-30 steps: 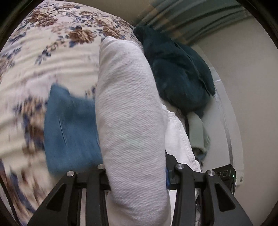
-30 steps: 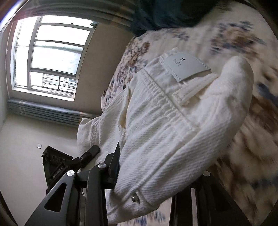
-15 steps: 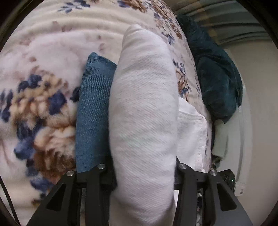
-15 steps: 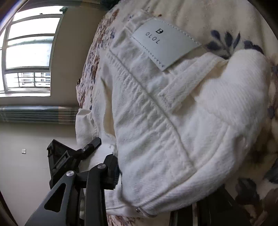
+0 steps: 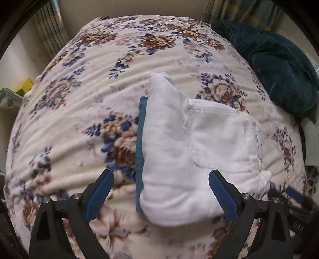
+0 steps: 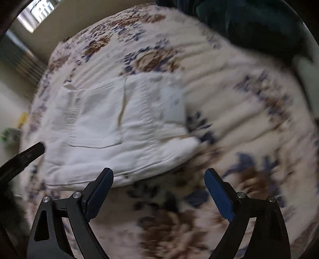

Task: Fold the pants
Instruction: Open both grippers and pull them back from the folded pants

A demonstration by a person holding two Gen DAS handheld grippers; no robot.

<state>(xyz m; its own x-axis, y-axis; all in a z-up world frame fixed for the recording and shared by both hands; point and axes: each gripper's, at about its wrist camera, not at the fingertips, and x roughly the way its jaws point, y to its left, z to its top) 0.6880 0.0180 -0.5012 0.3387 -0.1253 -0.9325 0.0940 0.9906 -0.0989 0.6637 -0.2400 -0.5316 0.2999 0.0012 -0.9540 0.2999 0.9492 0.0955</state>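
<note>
White twill pants, matt cloth

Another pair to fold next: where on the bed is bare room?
Free: the floral blanket left of the white pants, up to the far edge. Crowded: right side, where the dark green bedding sits, and blue cloth beneath the pants.

Soft daylight enters from a window at upper left (right wrist view heavily motion-blurred); both fisheye frames bend and darken at the edges.
</note>
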